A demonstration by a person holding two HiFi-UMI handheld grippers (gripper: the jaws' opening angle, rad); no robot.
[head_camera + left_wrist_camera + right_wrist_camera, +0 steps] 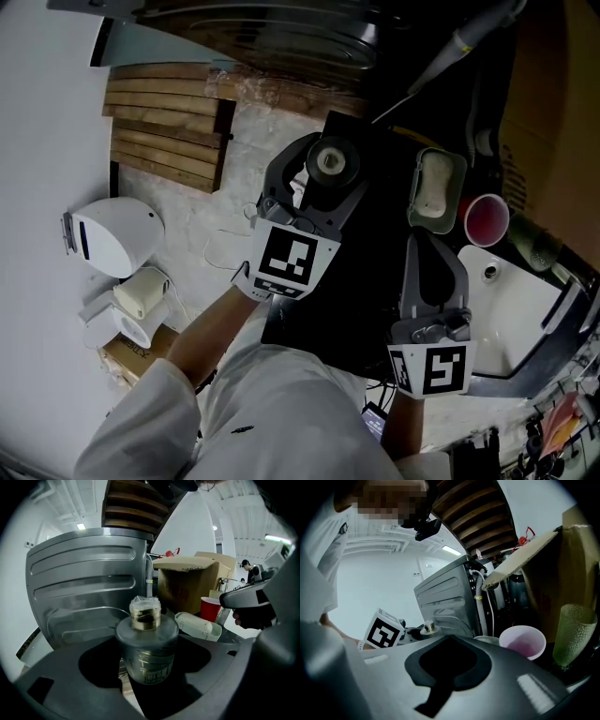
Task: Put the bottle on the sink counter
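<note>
Left hand-held gripper (149,666) around frosted gold-necked bottle (146,641)

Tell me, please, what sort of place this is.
Probably a utility or laundry corner: a white sink with a soap dish and red cup beside it, and a ribbed grey metal appliance, perhaps a washing machine, behind the bottle held in the left gripper.
</note>
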